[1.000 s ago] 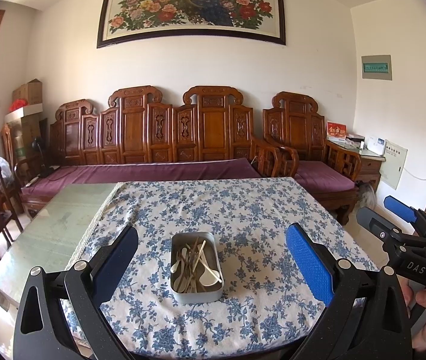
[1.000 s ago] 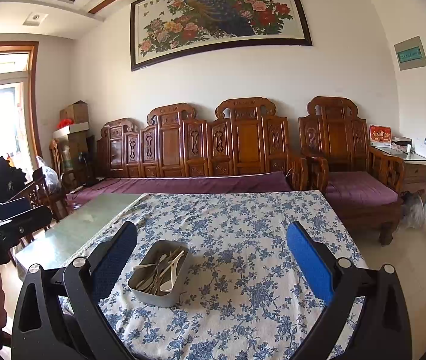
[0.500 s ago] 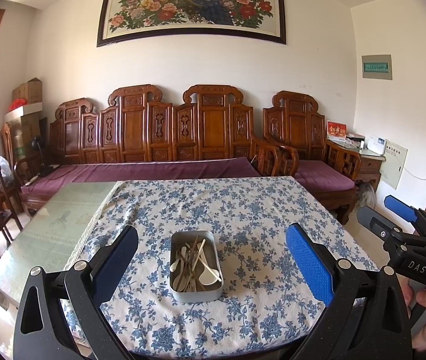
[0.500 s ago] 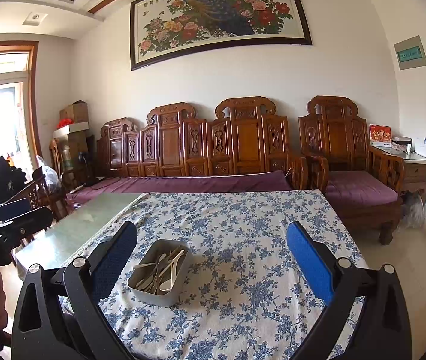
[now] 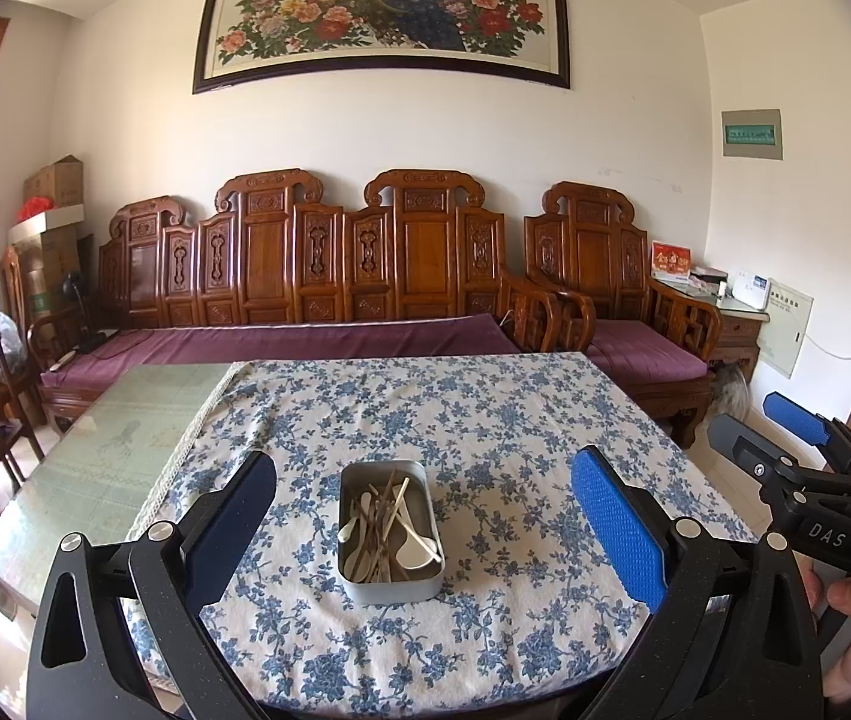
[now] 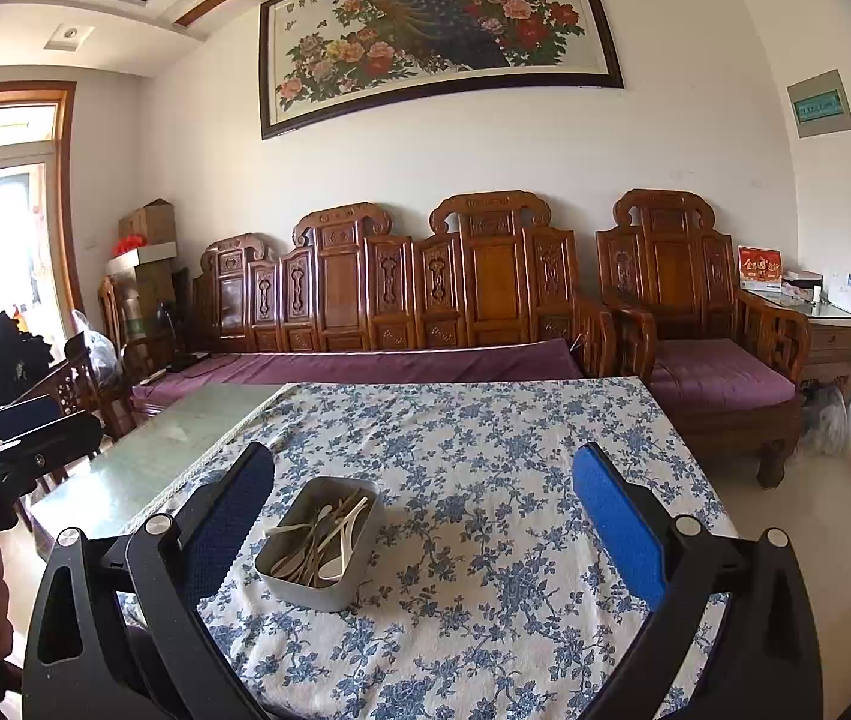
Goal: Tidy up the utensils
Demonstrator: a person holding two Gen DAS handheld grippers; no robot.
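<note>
Nothing moved; utensil tin (image 5: pixel 390 531) sits ahead between left tongs (image 5: pixel 423 525).

left gripper (image 5: pixel 422 531): jaws wide, empty | right gripper (image 6: pixel 425 525): jaws wide, empty

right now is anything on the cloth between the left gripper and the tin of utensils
Nothing visible. The left gripper is open above the table's near edge, and only bare floral tablecloth lies between it and the metal tin of utensils.
</note>
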